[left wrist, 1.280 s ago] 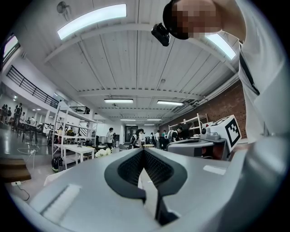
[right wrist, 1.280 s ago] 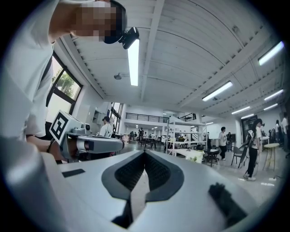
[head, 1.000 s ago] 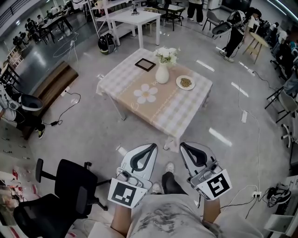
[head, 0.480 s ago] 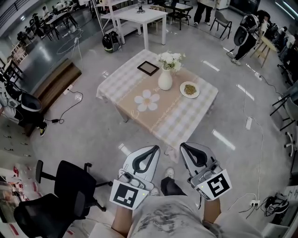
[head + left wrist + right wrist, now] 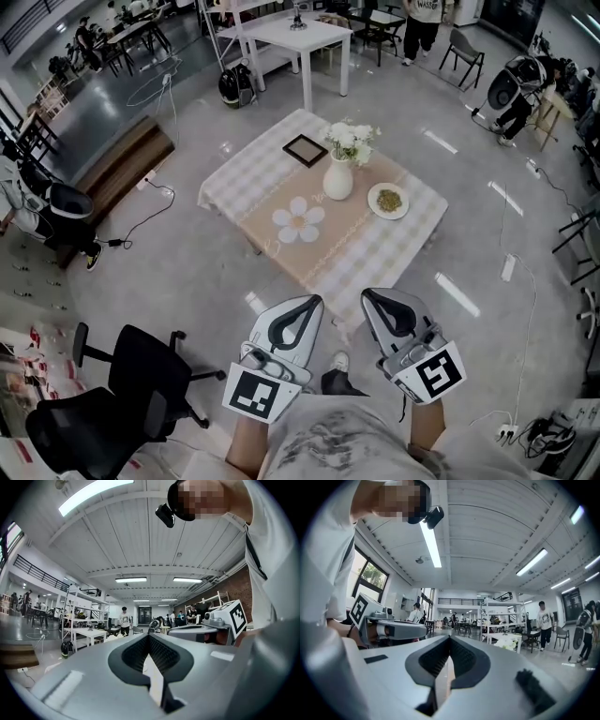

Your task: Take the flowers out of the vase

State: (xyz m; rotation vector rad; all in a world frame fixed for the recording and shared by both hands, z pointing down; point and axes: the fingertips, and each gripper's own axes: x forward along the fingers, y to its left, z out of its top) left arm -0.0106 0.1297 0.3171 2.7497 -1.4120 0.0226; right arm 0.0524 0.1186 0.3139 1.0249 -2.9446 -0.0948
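Table (image 5: 251, 174) nearer, flowers (image 5: 352, 141) well ahead of left tool (image 5: 310, 302), right tool (image 5: 369, 295)

The vase (image 5: 337, 180) hides the lower stems of the flowers (image 5: 352, 141), and the blooms are too small to count. What lies on the plate (image 5: 388, 201) is only a greenish speck. The dark frame (image 5: 305, 149) shows nothing readable. The picture's bottom-left edge cuts off the black chair (image 5: 112, 403).

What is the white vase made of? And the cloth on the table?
The vase looks like glazed ceramic: smooth, plain white, though too small to be sure. The cloth looks like soft fabric: checked, and it hangs down at the edges.
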